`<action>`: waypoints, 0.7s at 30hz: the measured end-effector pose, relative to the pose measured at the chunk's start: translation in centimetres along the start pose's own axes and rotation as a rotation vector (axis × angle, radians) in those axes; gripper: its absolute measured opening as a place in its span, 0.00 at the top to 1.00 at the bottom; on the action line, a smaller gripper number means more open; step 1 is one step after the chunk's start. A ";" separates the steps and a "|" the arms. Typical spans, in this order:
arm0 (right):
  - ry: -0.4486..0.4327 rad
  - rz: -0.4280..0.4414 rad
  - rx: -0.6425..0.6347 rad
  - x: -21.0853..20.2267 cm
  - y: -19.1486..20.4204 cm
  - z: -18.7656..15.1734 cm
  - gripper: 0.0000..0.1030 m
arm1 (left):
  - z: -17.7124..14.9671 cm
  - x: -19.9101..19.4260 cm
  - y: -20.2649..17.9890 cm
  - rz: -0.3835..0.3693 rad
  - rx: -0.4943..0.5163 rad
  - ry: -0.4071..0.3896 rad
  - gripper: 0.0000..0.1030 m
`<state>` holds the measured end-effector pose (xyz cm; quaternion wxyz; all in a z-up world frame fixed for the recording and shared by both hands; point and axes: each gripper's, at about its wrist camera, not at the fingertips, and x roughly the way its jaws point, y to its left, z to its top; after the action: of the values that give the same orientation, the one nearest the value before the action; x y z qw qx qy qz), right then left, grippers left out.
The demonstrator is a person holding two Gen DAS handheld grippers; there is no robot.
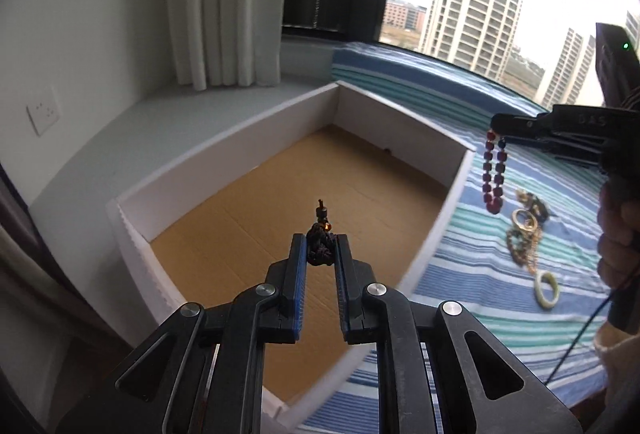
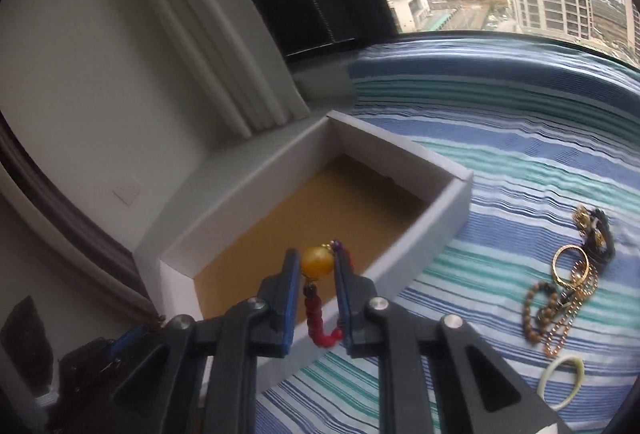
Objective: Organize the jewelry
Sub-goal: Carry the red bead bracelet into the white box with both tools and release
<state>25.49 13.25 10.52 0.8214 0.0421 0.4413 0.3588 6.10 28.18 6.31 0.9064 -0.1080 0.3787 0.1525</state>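
A red bead bracelet (image 2: 320, 318) with one amber bead hangs from the right gripper (image 2: 318, 266), whose jaws are clenched on that amber bead, above the near wall of the white box (image 2: 240, 178). The left gripper (image 1: 320, 248) is clenched on a dark knotted cord piece (image 1: 319, 250) over the box's brown floor. More jewelry (image 2: 568, 282) lies on the striped cloth (image 2: 500, 162) beside the box.

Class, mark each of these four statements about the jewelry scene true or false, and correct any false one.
1. The right tool grips a red bead bracelet. True.
2. The white box already holds several rings. False: only its bare brown floor shows.
3. The left tool grips a dark knotted piece. True.
4. The pale bangle lies inside the box. False: it lies on the striped cloth.
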 end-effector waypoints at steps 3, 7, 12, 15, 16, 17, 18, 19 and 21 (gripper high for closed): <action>0.047 0.017 -0.042 5.2 2.2 0.8 0.83 | -0.6 3.9 2.0 0.067 -0.032 0.075 0.88; 0.120 0.014 -0.070 11.5 3.2 -1.3 0.83 | -2.5 6.8 2.9 0.118 -0.053 0.143 0.86; 0.163 -0.025 -0.141 15.4 4.3 -4.7 0.45 | -3.6 7.3 3.5 0.158 -0.085 0.138 0.09; 0.192 -0.009 -0.188 16.3 5.3 -6.1 0.34 | -3.7 7.4 3.3 0.179 -0.072 0.110 0.07; 0.192 -0.035 -0.225 16.4 5.9 -6.4 0.34 | -3.7 7.6 3.0 0.200 -0.053 0.110 0.07; 0.198 -0.059 -0.258 16.7 6.3 -6.8 0.34 | -3.9 7.8 2.7 0.227 -0.032 0.115 0.07; 0.205 -0.085 -0.289 16.8 6.8 -7.2 0.34 | -3.9 8.0 2.6 0.235 -0.021 0.128 0.08; 0.215 -0.111 -0.317 17.0 7.1 -7.5 0.34 | -3.7 7.9 2.6 0.246 -0.015 0.130 0.08; 0.229 -0.137 -0.356 16.9 7.3 -7.9 0.35 | -3.6 7.5 2.0 0.340 0.023 0.104 0.08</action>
<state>21.47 27.30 -3.17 0.7828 -0.1747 0.4632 0.3771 8.01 30.37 -1.77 0.8479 -0.0399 0.4397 0.2936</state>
